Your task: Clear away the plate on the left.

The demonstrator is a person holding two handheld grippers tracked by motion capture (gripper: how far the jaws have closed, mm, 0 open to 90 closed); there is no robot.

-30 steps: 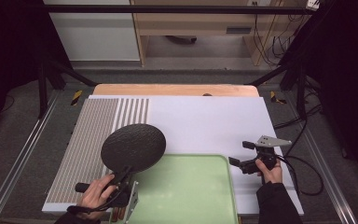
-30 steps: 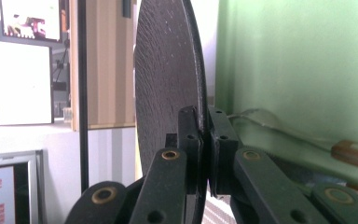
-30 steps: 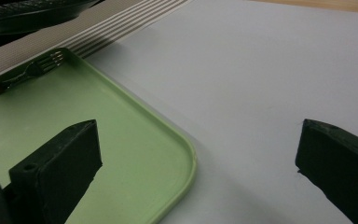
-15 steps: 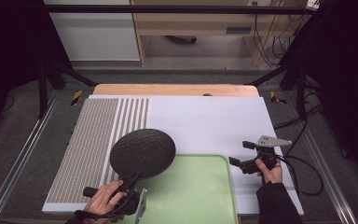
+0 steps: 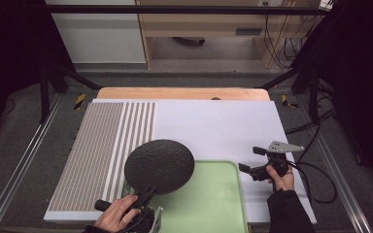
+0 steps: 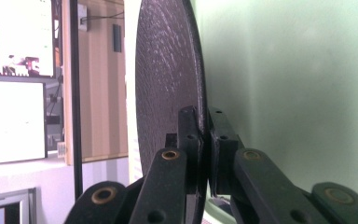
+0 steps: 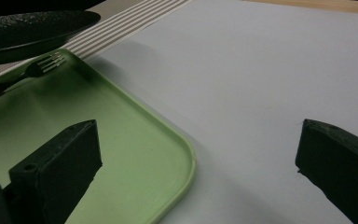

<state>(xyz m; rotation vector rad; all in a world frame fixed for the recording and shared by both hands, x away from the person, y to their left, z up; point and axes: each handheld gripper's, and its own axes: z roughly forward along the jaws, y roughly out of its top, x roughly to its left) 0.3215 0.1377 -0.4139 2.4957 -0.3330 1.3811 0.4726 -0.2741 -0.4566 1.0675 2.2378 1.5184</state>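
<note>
- Nearest the person, at the bottom edge of the high view: left hand [image 5: 119, 216] wrapped around the left gripper [image 5: 148, 194], pointing away and slightly right.
- Clamped between its two black jaws, the near rim of a black round plate [image 5: 159, 165]; in the left gripper view the plate [image 6: 168, 93] seen edge-on, rim pinched between the fingers [image 6: 189, 135] with one pad on each face and no gap showing.
- Rest of the plate reaching out beyond the fingertips, held clear of the surface and roughly level, over the near-left corner of the green tray [image 5: 209, 204] and partly over the striped mat [image 5: 102, 145].
- Green tray lying at the near edge of the white tabletop [image 5: 213, 124], its far-right corner rounded.
- In the right gripper view, a fork [image 7: 39, 67] lying on the tray [image 7: 135, 140] near its far edge, tines towards the striped mat, just under the overhanging plate [image 7: 37, 28].
- To the right of the tray, right hand [image 5: 282, 179] holding the right gripper [image 5: 251, 159], well apart from the plate.
- Its jaws standing wide apart with nothing between; fingers [image 7: 60, 163] spread to either side of the tray's corner and bare white surface.
- Farther off, a wooden board [image 5: 184, 93] along the table's far edge, then grey floor and a pale wooden cabinet [image 5: 209, 24].
</note>
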